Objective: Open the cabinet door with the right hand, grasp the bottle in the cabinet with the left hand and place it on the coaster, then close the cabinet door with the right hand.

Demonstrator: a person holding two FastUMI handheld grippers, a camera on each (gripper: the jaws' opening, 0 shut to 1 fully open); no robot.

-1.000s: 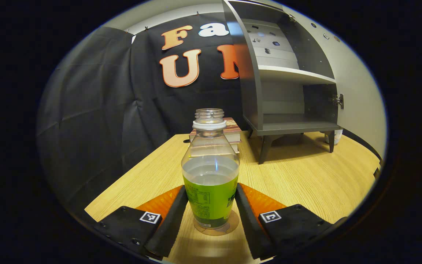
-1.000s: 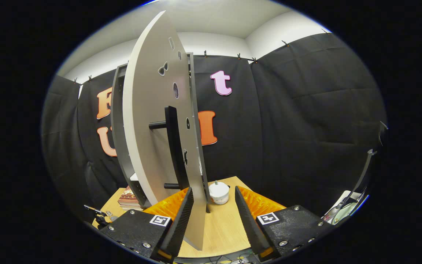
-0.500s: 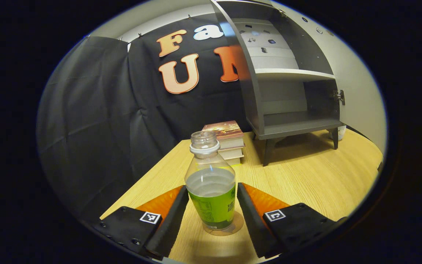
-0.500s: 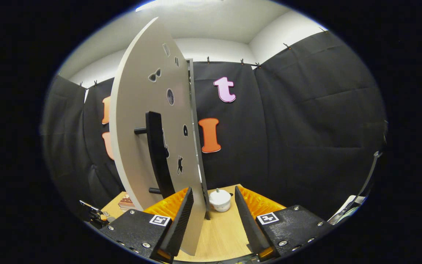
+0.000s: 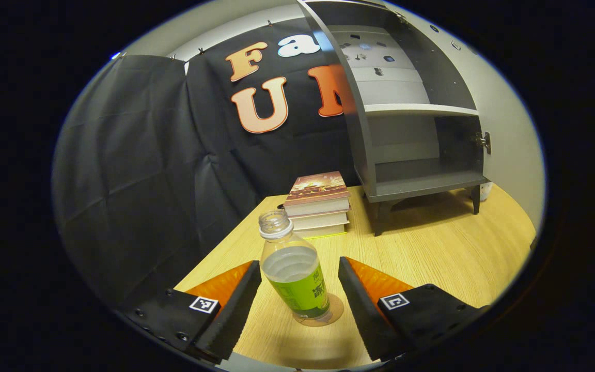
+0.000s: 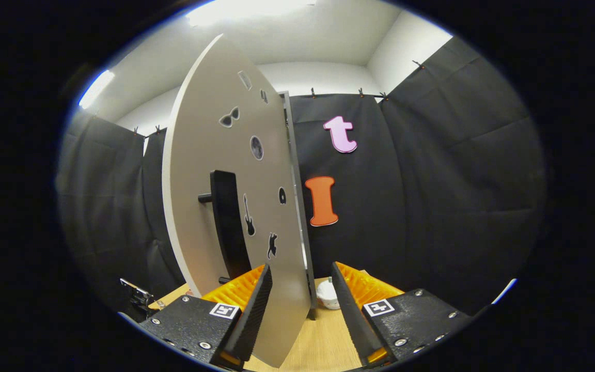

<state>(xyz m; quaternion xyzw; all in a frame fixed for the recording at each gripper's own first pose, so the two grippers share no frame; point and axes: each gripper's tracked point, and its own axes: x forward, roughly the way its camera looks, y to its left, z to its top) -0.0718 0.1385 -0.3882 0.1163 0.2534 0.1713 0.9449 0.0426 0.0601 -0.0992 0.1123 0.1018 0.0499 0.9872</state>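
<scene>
A clear bottle (image 5: 295, 274) with a green label and no cap stands on a round coaster (image 5: 328, 316) on the wooden table (image 5: 432, 258). My left gripper (image 5: 297, 268) is open, a finger on each side of the bottle with a gap to both. The grey cabinet (image 5: 416, 175) stands open behind, its shelves bare. In the right gripper view the pale door (image 6: 209, 170) with its dark bar handle (image 6: 225, 227) hangs ajar. My right gripper (image 6: 301, 268) is open, and the door's free edge sits between its fingers, close to the left one.
A stack of books (image 5: 318, 201) lies left of the cabinet's legs. A small white pot (image 6: 327, 297) sits on the table beyond the door. Black cloth walls close in the back and both sides.
My left gripper has drawn back and risen from the bottle, which stays on the coaster. The door has turned, showing more of its front face in the right gripper view.
</scene>
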